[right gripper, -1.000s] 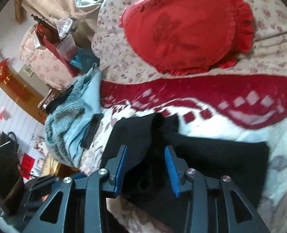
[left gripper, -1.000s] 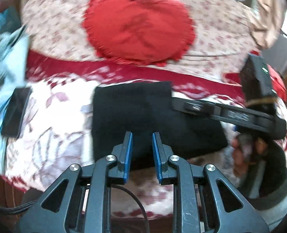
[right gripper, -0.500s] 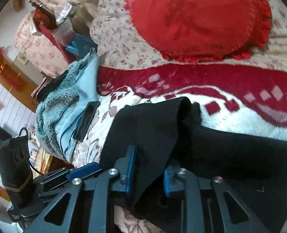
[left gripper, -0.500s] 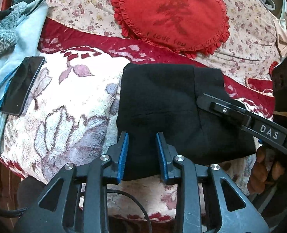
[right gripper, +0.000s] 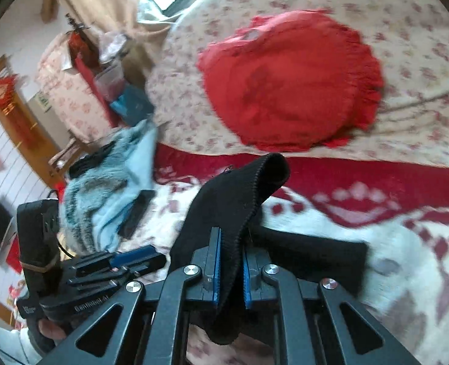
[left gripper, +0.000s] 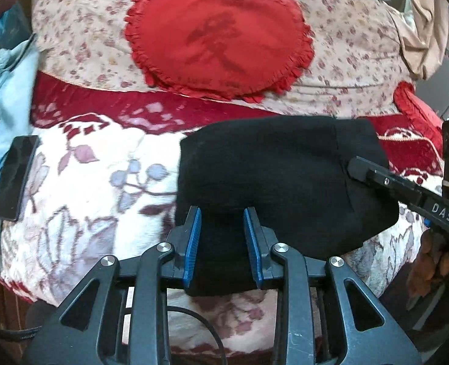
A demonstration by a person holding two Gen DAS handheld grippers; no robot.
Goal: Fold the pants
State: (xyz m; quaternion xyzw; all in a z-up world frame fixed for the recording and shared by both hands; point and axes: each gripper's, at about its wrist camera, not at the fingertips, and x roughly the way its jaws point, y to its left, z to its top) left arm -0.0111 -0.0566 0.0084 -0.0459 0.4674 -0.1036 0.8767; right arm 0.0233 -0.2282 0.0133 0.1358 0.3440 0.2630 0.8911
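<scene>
The black pants [left gripper: 279,176] lie folded into a thick bundle on the flowered blanket [left gripper: 96,188]. My left gripper [left gripper: 222,217] is open, its blue-padded fingers straddling the bundle's near edge. My right gripper [right gripper: 231,245] is shut on an edge of the pants [right gripper: 233,194] and lifts a ribbed flap up off the bed; the rest of the pants [right gripper: 309,252] stays flat to its right. The right gripper also shows at the right of the left wrist view [left gripper: 355,167], at the bundle's right side.
A red heart-shaped cushion [left gripper: 218,36] lies on the floral bedspread behind the pants. A black phone [left gripper: 16,176] rests on a light blue fleece [left gripper: 8,97] at the left. The left gripper shows in the right wrist view [right gripper: 127,261]. Furniture and clutter stand beyond the bed's left side.
My right gripper closed on the pants' edge and raised it into a standing flap. The left gripper stayed open at the near edge, shifting slightly as the bundle moved right in its view.
</scene>
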